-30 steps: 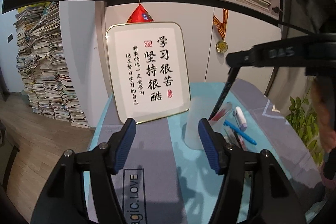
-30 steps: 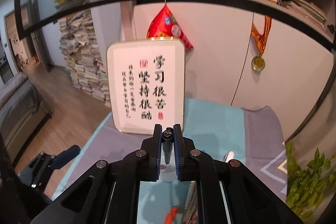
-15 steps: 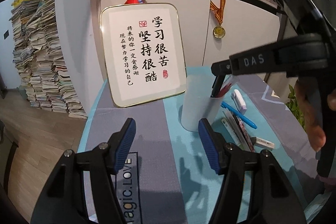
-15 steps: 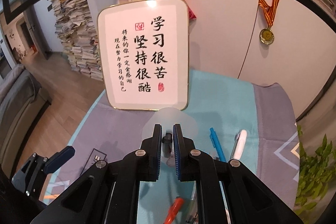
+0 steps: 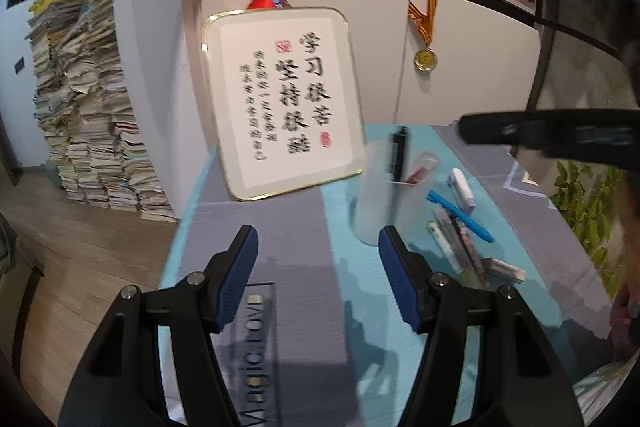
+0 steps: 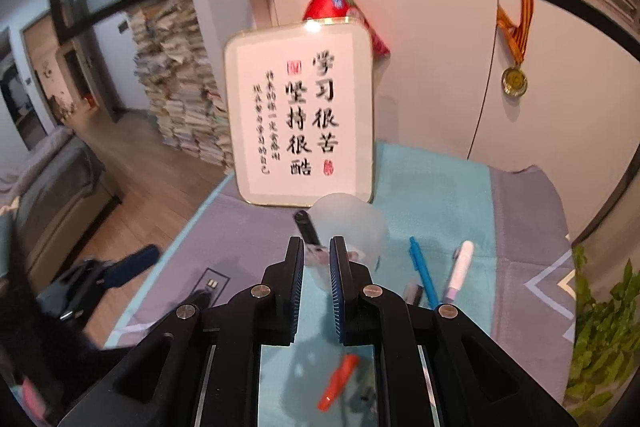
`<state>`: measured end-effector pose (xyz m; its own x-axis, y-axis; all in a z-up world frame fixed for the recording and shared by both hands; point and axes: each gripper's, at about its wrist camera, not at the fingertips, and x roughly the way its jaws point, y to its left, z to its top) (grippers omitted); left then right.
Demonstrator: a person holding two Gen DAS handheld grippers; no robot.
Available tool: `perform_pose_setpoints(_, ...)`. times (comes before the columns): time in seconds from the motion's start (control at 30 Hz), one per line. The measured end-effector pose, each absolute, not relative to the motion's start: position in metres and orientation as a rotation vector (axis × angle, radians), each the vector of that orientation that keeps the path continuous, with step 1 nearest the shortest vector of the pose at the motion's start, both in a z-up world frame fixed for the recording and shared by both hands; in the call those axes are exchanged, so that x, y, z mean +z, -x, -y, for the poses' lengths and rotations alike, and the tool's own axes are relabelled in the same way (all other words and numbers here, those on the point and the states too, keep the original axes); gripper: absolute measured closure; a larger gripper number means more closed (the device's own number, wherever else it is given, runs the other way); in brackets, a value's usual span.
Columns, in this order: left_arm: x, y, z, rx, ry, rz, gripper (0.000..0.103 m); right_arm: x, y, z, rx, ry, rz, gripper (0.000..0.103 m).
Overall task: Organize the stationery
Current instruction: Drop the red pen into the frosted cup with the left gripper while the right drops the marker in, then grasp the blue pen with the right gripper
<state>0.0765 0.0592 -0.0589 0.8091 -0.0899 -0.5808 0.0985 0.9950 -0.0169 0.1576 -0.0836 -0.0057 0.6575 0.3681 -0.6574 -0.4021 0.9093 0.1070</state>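
Note:
A frosted translucent cup (image 5: pixel 380 195) stands on the table mat and shows in the right wrist view (image 6: pixel 352 227) too. A black pen (image 5: pixel 398 155) stands in it and leans over its left rim (image 6: pixel 306 227). A red-capped pen (image 5: pixel 420 169) is in the cup as well. My right gripper (image 6: pixel 316 269) is open a little, just above and behind the cup, and empty. My left gripper (image 5: pixel 318 259) is open and empty over the grey mat, left of the cup. A blue pen (image 5: pixel 460 211), a white marker (image 5: pixel 462 187) and several more pens lie right of the cup.
A framed calligraphy board (image 5: pixel 284 103) leans against the cabinet behind the cup. An orange pen (image 6: pixel 338 381) lies near the front edge under my right gripper. An eraser (image 5: pixel 504 269) lies by the pens. A green plant (image 6: pixel 600 327) stands right of the table.
My right gripper lowered the black pen into the cup, opened and let it go, then pulled back. The pen now leans in the cup. My left gripper stayed open.

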Motion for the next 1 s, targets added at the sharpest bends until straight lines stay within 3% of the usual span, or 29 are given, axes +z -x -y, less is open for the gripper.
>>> perform_pose_setpoints(0.07, -0.062, -0.08, -0.05, -0.126, -0.014, -0.633, 0.041, -0.001, -0.147, 0.098, 0.443, 0.053, -0.714, 0.085)
perform_pose_setpoints(0.13, -0.067, -0.084, -0.039, -0.141, -0.03, -0.646, 0.041, -0.001, -0.141, 0.114, 0.427, 0.047, -0.7, 0.063)
perform_pose_setpoints(0.2, -0.071, -0.087, -0.029, -0.156, -0.042, -0.659, 0.042, -0.006, -0.14, 0.133, 0.388, 0.029, -0.697, 0.053)
perform_pose_setpoints(0.57, -0.09, -0.098, -0.005, -0.186, -0.047, -0.731, 0.042, -0.081, -0.179, 0.191, 0.305, -0.074, -0.916, 0.053)
perform_pose_setpoints(0.9, -0.108, -0.1, 0.003, -0.248, -0.028, -0.786, 0.051, -0.089, -0.174, 0.202, 0.297, -0.096, -0.911, 0.053)
perform_pose_setpoints(1.0, -0.113, -0.1, 0.01, -0.289, -0.02, -0.801, 0.052, -0.093, -0.174, 0.202, 0.303, -0.093, -0.929, 0.06)
